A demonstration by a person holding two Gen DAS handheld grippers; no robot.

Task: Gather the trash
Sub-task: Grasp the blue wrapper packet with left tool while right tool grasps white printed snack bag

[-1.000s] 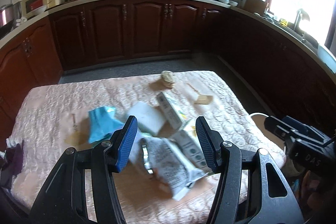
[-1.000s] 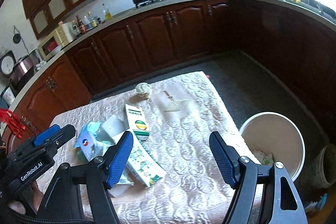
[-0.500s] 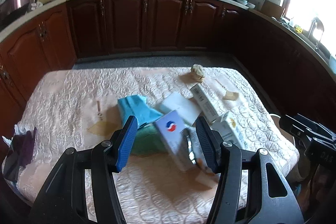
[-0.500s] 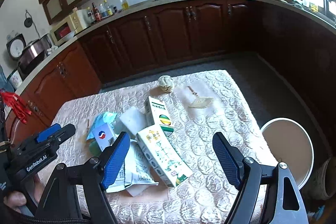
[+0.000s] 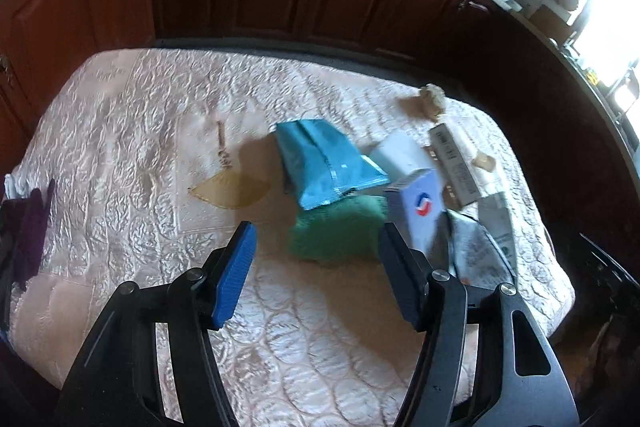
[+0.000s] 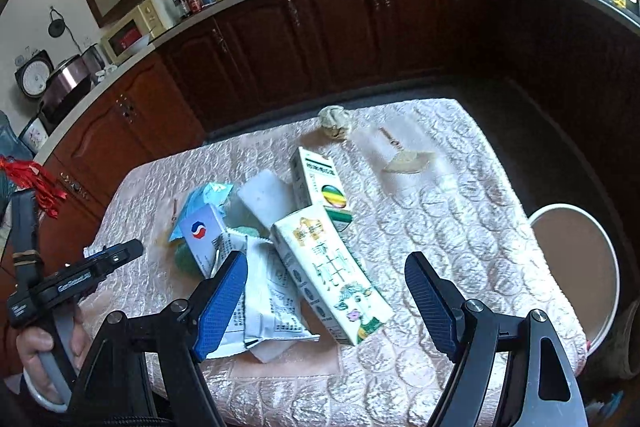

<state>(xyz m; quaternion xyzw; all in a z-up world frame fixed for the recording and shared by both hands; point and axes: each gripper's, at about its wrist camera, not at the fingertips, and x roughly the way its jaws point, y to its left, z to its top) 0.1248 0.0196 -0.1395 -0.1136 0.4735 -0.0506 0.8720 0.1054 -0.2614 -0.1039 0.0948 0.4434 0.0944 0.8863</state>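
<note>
**Both tongs open above the litter pile**

Left wrist view: left tongs [image 5: 318, 263] spread wide, blue pads empty, hovering over the quilted pink tabletop [image 5: 120, 155]. Directly ahead between the fingertips, a green crumpled wrapper [image 5: 336, 231]; just beyond it and resting partly on it, a teal foil pouch [image 5: 324, 163]. Beside the right fingertip, a white box with a red-and-blue logo [image 5: 420, 211], standing tilted and blurred. Further right, a grey printed packet [image 5: 476, 255] and a narrow white carton [image 5: 454, 161], with a white pad [image 5: 402, 157] beyond the logo box. Far ahead to the right, a crumpled paper ball [image 5: 432, 99]. Ahead to the left, a tan leaf-shaped motif [image 5: 232, 191] on the cloth. Purple cloth [image 5: 28, 227] at the far left edge.

Right wrist view: right tongs [image 6: 326, 301] likewise open, gripping nothing. Between the fingertips and slightly ahead, a milk carton with a cow picture [image 6: 332, 275], lying flat. Under the left fingertip, the grey printed packet [image 6: 272, 299]. Ahead, the narrow white carton [image 6: 320, 183] with a striped oval, touching the milk carton's far end. To the left, the logo box [image 6: 204, 235], the teal pouch [image 6: 204, 197], the white pad [image 6: 266, 197]. Paper ball [image 6: 334, 121] far ahead. Off the tabletop's right edge, a round white bin [image 6: 576, 267]. At far left, the left tongs [image 6: 116, 257] held in a hand [image 6: 36, 351].
</note>
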